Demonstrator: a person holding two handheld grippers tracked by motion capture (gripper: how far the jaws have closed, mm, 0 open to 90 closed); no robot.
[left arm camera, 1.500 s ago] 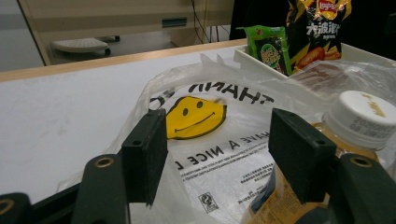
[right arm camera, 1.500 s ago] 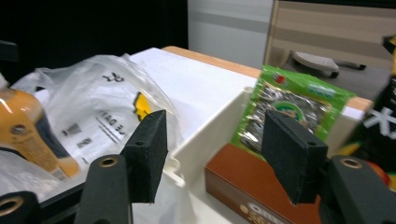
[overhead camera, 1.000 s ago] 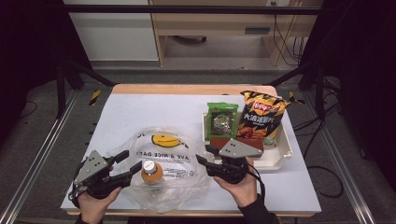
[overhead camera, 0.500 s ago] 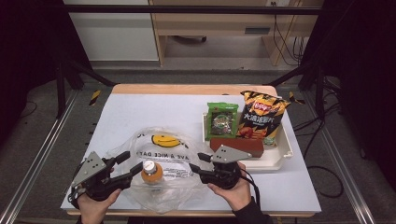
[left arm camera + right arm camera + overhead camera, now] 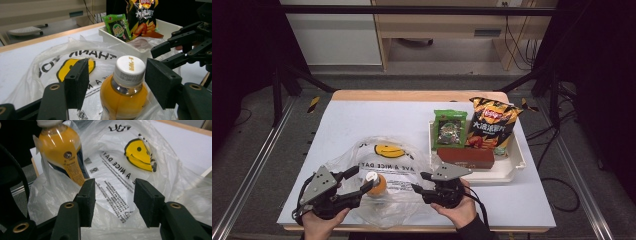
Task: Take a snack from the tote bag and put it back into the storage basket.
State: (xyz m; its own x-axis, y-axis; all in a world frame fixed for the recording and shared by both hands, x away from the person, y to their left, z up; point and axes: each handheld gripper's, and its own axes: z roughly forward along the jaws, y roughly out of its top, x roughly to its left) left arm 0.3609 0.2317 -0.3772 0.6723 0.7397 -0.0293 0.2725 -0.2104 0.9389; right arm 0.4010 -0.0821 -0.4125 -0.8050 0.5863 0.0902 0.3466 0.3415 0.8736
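Note:
An orange juice bottle [image 5: 376,185] with a white cap stands upright in the mouth of a clear plastic bag [image 5: 389,162] printed with a yellow smiley, near the table's front edge. My left gripper [image 5: 361,178] is just left of it. In the left gripper view the bottle [image 5: 125,95] sits between the open jaws with a gap on each side, and the jaws have just opened slightly further. My right gripper [image 5: 419,182] points left at the bag's right side. Its open jaws hover over the printed film [image 5: 117,177], with the bottle [image 5: 62,157] beyond.
A white tray [image 5: 512,172] at the right holds a green snack pack [image 5: 450,129], an upright chip bag [image 5: 492,125] and a dark red box [image 5: 464,157]. The table's front edge lies right behind both hands. Bare table stretches at the back left.
My right gripper has dropped and moved left toward the front edge, from beside the tray to the bag's right side. The left gripper and the bottle have stayed put.

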